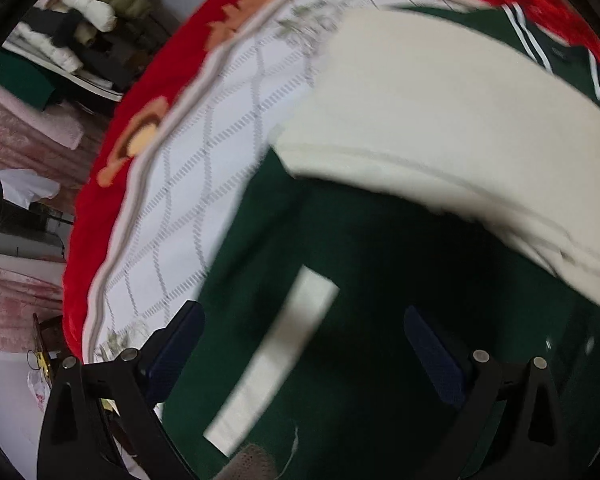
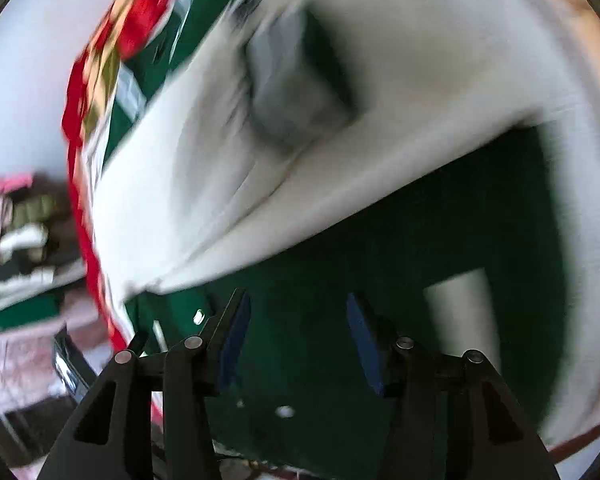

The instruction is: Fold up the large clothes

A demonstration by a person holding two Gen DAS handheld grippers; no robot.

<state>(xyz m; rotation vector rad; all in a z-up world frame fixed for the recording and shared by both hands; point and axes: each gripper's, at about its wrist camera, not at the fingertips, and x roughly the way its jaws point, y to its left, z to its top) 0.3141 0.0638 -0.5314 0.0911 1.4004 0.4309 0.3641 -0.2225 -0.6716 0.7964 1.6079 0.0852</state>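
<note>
A large dark green garment [image 1: 340,248] with a white stripe [image 1: 276,356] lies on the bed. A cream-white panel of cloth [image 1: 452,120] lies folded across it. My left gripper [image 1: 300,328] is open and empty just above the green cloth. In the right wrist view, which is blurred by motion, the same green garment [image 2: 380,248] and the white panel [image 2: 260,152] show. My right gripper [image 2: 298,316] is open and empty over the green cloth, its blue pads [image 2: 236,336] apart.
A white quilted sheet [image 1: 204,184] covers the bed over a red flowered blanket [image 1: 140,96]. Stacked clothes on shelves [image 1: 88,28] stand to the far left. Pink fabric [image 1: 16,136] lies beside the bed at left.
</note>
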